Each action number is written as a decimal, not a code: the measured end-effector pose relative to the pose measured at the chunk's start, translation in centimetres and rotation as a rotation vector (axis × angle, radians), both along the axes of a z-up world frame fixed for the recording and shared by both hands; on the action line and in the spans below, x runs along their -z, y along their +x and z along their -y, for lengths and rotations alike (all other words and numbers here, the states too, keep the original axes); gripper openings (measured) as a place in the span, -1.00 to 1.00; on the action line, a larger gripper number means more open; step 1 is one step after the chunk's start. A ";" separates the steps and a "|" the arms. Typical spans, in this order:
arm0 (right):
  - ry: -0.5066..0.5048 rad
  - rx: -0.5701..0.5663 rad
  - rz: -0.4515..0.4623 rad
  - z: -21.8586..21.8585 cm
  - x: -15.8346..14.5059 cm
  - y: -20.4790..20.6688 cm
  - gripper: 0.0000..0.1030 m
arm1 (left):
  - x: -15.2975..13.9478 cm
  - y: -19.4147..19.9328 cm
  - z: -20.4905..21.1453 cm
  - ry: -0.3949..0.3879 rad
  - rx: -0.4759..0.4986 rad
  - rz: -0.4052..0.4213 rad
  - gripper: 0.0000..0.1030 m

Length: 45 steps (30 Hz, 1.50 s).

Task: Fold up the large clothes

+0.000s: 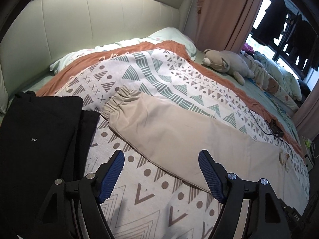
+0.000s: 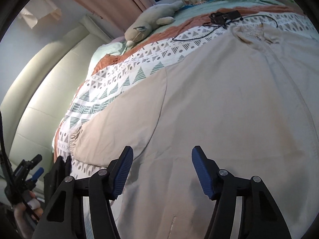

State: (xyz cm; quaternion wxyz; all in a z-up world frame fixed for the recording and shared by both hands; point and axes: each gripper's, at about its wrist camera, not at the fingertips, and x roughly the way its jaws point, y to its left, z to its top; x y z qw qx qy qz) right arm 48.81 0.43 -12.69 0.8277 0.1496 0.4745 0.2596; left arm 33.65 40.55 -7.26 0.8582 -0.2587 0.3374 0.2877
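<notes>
Beige jacket (image 1: 179, 131) lies spread flat on the patterned blanket (image 1: 159, 75) covering the bed (image 1: 259, 87). 1 sleeve with elastic cuff (image 1: 117, 103) stretches out toward the headboard (image 1: 89, 20); zipper front (image 2: 283, 75) faces up, collar (image 2: 253, 33) at the far end in the right wrist view.

Left hand-held gripper (image 1: 161, 161): jaws spread wide, nothing between them, hovering over the blanket just beside the sleeve's lower edge. Right hand-held gripper (image 2: 162, 159): jaws also apart, empty, above the jacket body near the sleeve seam.

Folded black garment (image 1: 37, 131) sits on the blanket left of the sleeve, apart from it. Black cable with small device (image 1: 275, 127) lies on the blanket just beyond the collar. Stuffed animal (image 1: 225, 61) rests near the curtain (image 1: 225, 14). A person's hand (image 2: 26, 213) holding the left unit shows at the right view's lower left.
</notes>
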 end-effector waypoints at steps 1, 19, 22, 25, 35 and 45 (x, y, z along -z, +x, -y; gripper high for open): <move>-0.019 -0.004 -0.011 -0.1 0.4 0.2 0.22 | 0.8 0.5 -0.6 -0.010 -0.007 -0.015 0.50; 0.014 -0.007 -0.138 1.2 4.8 2.6 -0.42 | 12.5 6.2 -7.9 -0.171 -0.227 -0.122 -0.72; 0.059 -0.042 -0.145 0.4 4.8 2.3 -0.61 | 11.3 5.7 -8.3 -0.202 -0.240 -0.048 -0.87; 0.162 -0.088 -0.157 -0.7 4.8 1.9 -0.76 | 8.3 5.6 -7.4 -0.153 -0.178 0.011 -0.89; 0.287 -0.206 -0.194 -6.6 5.6 1.0 -0.80 | -1.5 6.1 -3.8 -0.076 -0.008 0.156 -0.91; 0.327 -0.207 -0.296 -7.9 9.6 1.1 -0.83 | -7.8 6.4 1.8 -0.031 0.162 0.243 -0.92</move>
